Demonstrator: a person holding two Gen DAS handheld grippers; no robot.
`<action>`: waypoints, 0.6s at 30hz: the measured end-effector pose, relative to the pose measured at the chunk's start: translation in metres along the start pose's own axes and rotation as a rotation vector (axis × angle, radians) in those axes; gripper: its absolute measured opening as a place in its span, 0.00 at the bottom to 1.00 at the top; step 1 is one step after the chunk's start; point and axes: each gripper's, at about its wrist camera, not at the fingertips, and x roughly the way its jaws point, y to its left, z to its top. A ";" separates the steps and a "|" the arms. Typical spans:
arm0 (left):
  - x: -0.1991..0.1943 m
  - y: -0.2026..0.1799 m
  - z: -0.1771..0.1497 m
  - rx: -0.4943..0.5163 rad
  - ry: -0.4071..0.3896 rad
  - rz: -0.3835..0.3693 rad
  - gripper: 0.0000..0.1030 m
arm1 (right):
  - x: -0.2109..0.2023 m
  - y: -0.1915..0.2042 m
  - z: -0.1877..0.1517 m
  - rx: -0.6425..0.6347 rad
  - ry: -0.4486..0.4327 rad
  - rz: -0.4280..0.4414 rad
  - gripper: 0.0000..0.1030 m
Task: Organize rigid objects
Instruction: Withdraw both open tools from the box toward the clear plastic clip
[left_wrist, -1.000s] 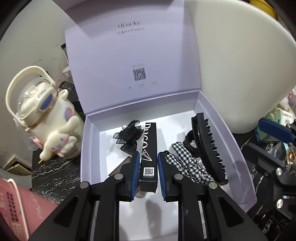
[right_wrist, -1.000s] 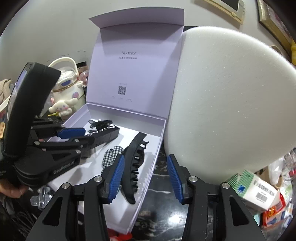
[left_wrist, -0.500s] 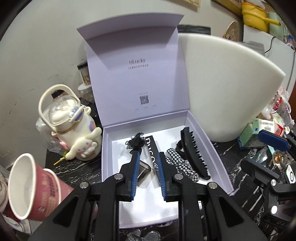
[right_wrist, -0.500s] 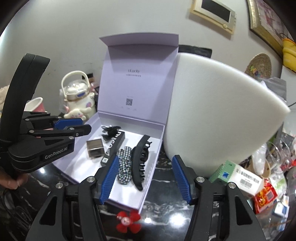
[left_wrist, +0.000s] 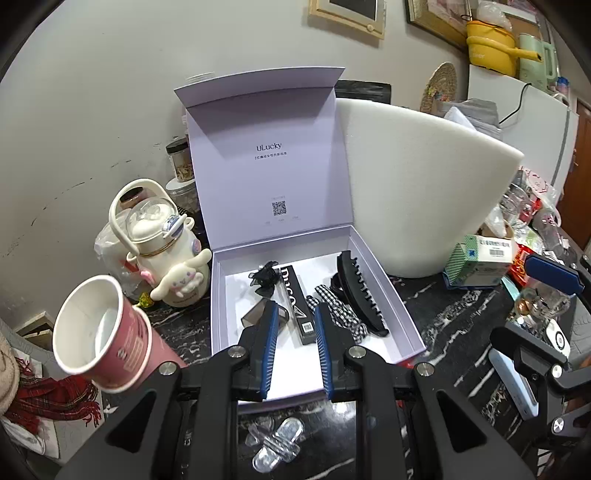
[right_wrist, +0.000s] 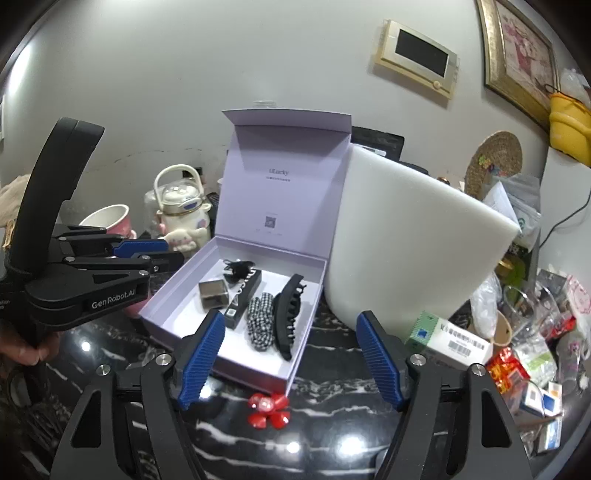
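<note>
Black marbled desk (right_wrist: 332, 435), open lilac cardboard box (right_wrist: 162, 295) centre. Red plastic flower clip (right_wrist: 268, 405) near: light, stiff, slippery; grip across petals. Left gripper (left_wrist: 295, 334) jaws narrow, empty; right gripper (right_wrist: 290, 356) jaws wide, empty.

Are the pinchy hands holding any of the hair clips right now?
No. The left gripper and the right gripper are both open with nothing between their fingers. The big black hair clip lies in the purple box.

A black marbled desk (right_wrist: 332, 435) is seen across the lower frame. At centre an open lilac box (right_wrist: 301, 354) is set on it, a white foam block (right_wrist: 413, 251) at right, a red flower clip (right_wrist: 269, 405) below.
</note>
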 end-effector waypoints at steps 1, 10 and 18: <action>-0.004 0.000 -0.002 0.000 0.002 0.001 0.19 | -0.004 0.001 -0.002 -0.002 -0.002 0.001 0.76; -0.028 0.001 -0.028 -0.007 -0.007 0.038 0.20 | -0.024 0.009 -0.025 0.005 -0.003 0.015 0.83; -0.040 0.000 -0.051 -0.024 -0.001 0.044 0.20 | -0.031 0.016 -0.045 0.009 -0.004 0.046 0.89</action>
